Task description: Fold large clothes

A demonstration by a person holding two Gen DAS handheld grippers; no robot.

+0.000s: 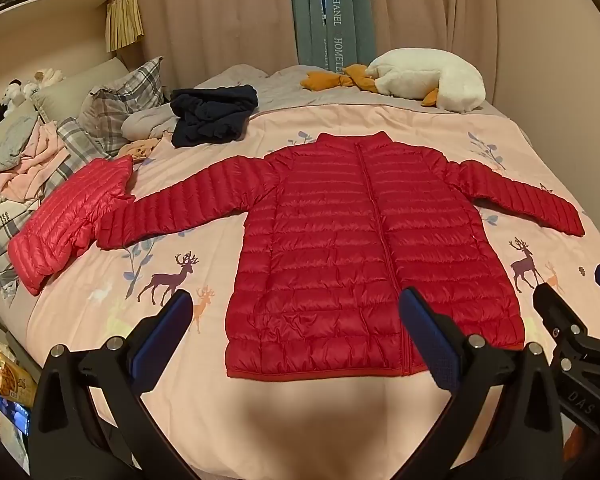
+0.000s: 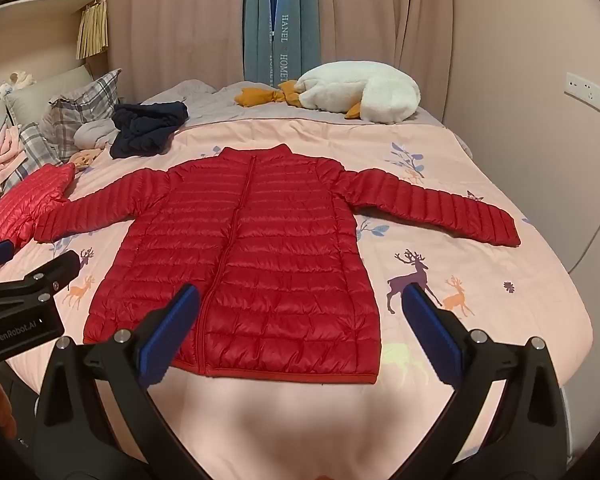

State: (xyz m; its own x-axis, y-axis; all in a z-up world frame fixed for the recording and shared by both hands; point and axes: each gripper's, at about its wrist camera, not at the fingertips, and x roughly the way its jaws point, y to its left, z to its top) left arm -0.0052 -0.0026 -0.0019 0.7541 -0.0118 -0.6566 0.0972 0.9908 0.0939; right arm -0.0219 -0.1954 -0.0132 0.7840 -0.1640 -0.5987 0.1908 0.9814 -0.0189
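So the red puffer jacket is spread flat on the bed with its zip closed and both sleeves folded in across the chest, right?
Not quite. The red puffer jacket does lie flat on the bed with its zip closed, but both sleeves are stretched straight out to the sides, not folded in. The right wrist view shows this clearly.

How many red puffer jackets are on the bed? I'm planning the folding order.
2: one red jacket spread flat mid-bed, sleeves out; a second, lighter red jacket bunched at its left sleeve end. Others may be hidden in the clothes pile.
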